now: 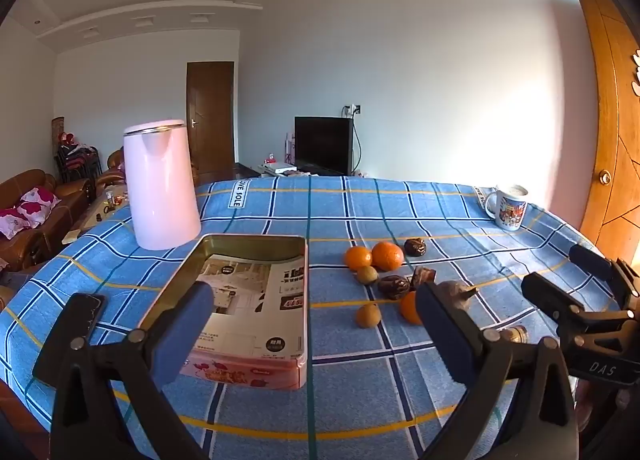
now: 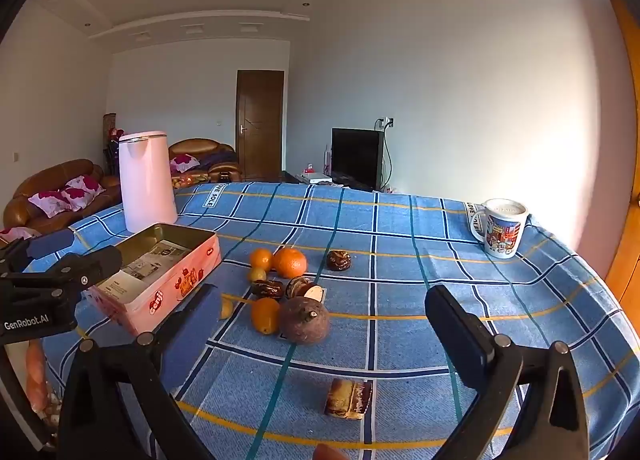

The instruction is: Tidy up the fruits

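Left gripper point(image 1: 316, 324): I see it spread wide, empty
Right gripper point(image 2: 324, 324): mine, released, empty
Pink rectangular metal tin point(image 1: 256, 374): open, beside loose oranges point(image 1: 387, 256)

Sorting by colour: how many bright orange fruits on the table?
3: small orange beside large orange at the pile's back; third orange nearer, beside the brown fruit. Others may hide.

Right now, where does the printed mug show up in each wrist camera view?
Left wrist: the mug stands far right, near the table's back edge.
Right wrist: the mug stands right of centre, at the far edge.
Shared landmark: the pink kettle, far left in both.
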`<state>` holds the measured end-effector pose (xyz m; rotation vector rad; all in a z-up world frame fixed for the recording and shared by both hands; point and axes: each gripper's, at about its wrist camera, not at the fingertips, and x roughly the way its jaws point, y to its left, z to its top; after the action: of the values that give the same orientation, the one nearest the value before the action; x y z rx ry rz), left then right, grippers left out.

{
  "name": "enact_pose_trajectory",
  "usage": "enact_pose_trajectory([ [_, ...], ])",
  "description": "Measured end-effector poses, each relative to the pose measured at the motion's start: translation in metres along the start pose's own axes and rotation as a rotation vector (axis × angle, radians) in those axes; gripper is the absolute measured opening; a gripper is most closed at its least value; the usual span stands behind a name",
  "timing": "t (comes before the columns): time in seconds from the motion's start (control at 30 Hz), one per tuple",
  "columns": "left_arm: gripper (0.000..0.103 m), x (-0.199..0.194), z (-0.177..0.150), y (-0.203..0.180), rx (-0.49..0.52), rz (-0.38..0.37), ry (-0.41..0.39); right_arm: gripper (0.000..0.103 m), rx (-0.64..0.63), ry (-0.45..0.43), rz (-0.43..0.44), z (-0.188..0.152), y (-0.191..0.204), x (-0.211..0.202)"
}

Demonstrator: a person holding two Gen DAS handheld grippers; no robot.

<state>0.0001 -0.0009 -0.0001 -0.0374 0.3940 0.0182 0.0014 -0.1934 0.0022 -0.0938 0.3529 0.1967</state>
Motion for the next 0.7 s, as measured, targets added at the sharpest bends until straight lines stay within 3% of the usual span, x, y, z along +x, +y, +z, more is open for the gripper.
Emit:
enact_pose_trajectory([
  [0.7, 0.103, 0.0020, -0.0027, 0.0014, -0.005, 0.004, -0.003, 0.102, 0.006, 0.010, 0.005, -0.0038, 0.0034, -0.0016],
])
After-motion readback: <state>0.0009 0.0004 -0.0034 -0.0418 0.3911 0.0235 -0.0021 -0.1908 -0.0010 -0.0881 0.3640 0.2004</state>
